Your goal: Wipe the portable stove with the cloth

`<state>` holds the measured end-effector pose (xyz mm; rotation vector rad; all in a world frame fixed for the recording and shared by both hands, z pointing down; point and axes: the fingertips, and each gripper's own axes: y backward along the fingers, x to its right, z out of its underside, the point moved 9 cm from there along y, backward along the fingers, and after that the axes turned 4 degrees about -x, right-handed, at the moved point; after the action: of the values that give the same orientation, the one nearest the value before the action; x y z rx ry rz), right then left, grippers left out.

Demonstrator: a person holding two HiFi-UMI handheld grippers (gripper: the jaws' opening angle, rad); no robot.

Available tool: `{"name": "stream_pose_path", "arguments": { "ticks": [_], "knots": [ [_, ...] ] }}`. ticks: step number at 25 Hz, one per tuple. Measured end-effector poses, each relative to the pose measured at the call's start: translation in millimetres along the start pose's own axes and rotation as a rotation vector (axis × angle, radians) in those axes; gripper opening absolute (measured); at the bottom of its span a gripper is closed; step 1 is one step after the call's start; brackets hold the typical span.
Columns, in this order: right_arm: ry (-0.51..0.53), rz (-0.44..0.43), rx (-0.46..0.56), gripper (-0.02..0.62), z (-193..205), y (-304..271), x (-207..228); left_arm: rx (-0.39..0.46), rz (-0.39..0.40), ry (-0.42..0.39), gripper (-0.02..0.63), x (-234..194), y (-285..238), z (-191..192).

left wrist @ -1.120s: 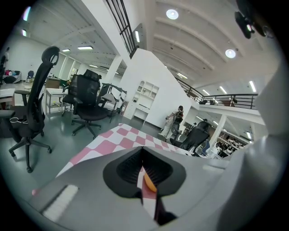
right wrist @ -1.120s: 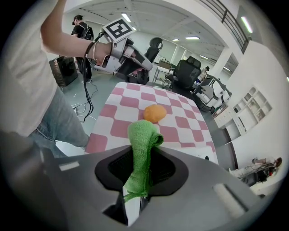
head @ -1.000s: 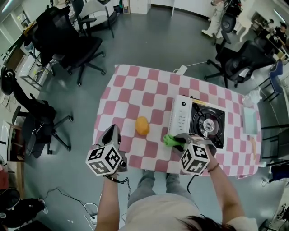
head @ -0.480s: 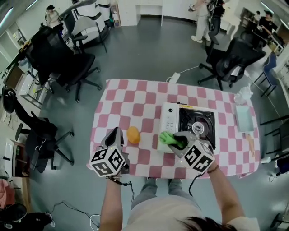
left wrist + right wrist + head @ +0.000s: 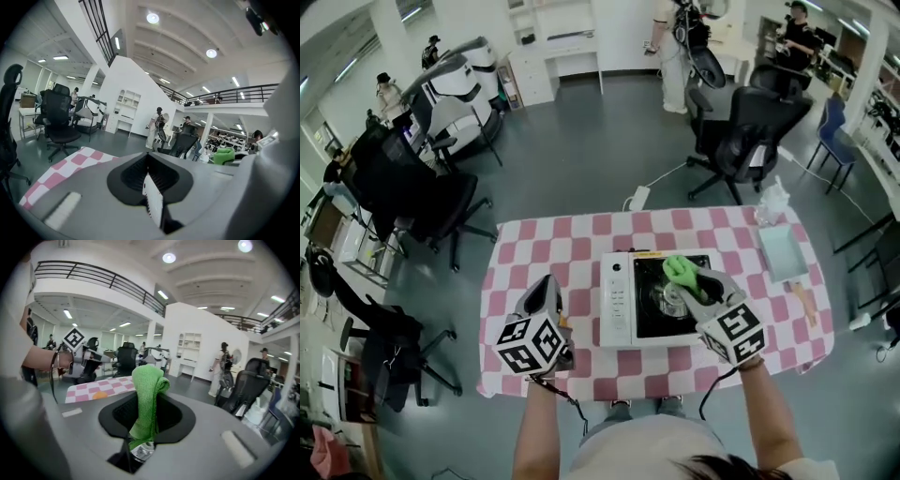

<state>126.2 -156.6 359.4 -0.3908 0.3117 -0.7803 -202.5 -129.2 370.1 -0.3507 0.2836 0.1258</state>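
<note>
The portable stove (image 5: 617,302), white with a black burner top, sits mid-table on the pink checked cloth. My right gripper (image 5: 692,281) is shut on a green cloth (image 5: 679,271), which hangs over the burner (image 5: 667,300) at the back. In the right gripper view the green cloth (image 5: 147,394) stands up between the jaws of my right gripper (image 5: 139,439). Left of the stove, over the table's front, my left gripper (image 5: 548,284) is shut with nothing in it. The left gripper view shows the left gripper (image 5: 151,187) and, far right, the green cloth (image 5: 224,155).
The table (image 5: 546,242) ends close in front of both grippers. A clear tray (image 5: 784,251) lies at the right end, a crumpled bag (image 5: 774,201) behind it. An orange fruit (image 5: 99,395) lies near the left gripper. Office chairs (image 5: 739,120) and people stand around.
My right gripper carried the green cloth from the stove's front left corner up over the burner. The left gripper stayed shut by the table's front; the orange fruit is now hidden behind it in the head view.
</note>
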Motion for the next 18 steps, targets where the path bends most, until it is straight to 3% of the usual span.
{"name": "stream_pose_path", "arguments": {
  "ticks": [5, 10, 13, 18],
  "knots": [
    [-0.229, 0.333, 0.094, 0.091, 36, 51, 52, 0.032, 0.046, -0.061, 0.0, 34, -19, -13],
    [-0.414, 0.587, 0.134, 0.091, 76, 100, 81, 0.052, 0.048, -0.087, 0.0, 56, -30, -10],
    [-0.46, 0.687, 0.139, 0.091, 92, 124, 89, 0.055, 0.046, -0.096, 0.0, 67, -35, -7],
    [-0.487, 0.747, 0.129, 0.091, 106, 145, 91, 0.02, 0.087, -0.102, 0.0, 79, -43, -1]
  ]
}}
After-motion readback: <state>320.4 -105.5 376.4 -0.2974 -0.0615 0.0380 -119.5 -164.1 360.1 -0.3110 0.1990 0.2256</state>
